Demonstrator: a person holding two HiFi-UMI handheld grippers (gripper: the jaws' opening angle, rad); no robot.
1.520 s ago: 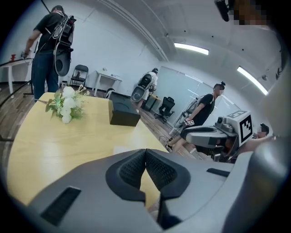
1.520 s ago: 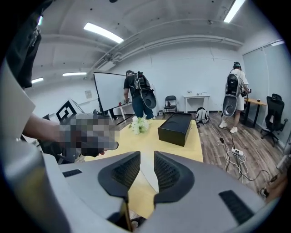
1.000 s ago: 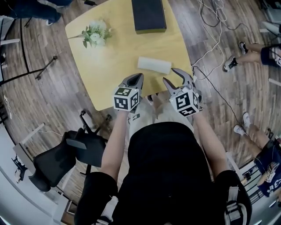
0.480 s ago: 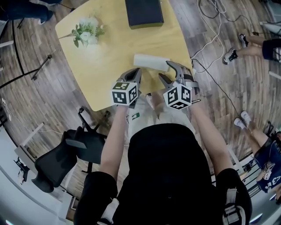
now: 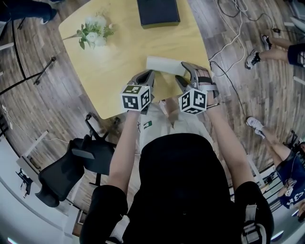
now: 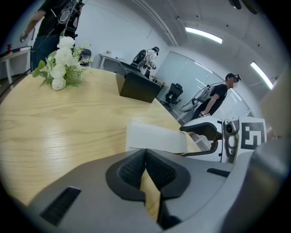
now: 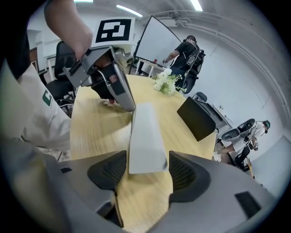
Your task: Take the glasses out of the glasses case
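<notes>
Worktop: pale wood, rounded corners, over a plank floor. The room is white-walled with strip lights.

Glasses case: white, closed, lying flat near your edge, its long axis running across you from left to right.

Your left gripper: jaws together, nothing between them, just beside the case's left end.

Your right gripper: jaws wide and just been opening. The case's right end sits between the pads, unpressed.

Around: white flowers far left and a black box beyond, both well apart from the case.

White flowers and a black box lie well apart on the light wooden table.
</notes>
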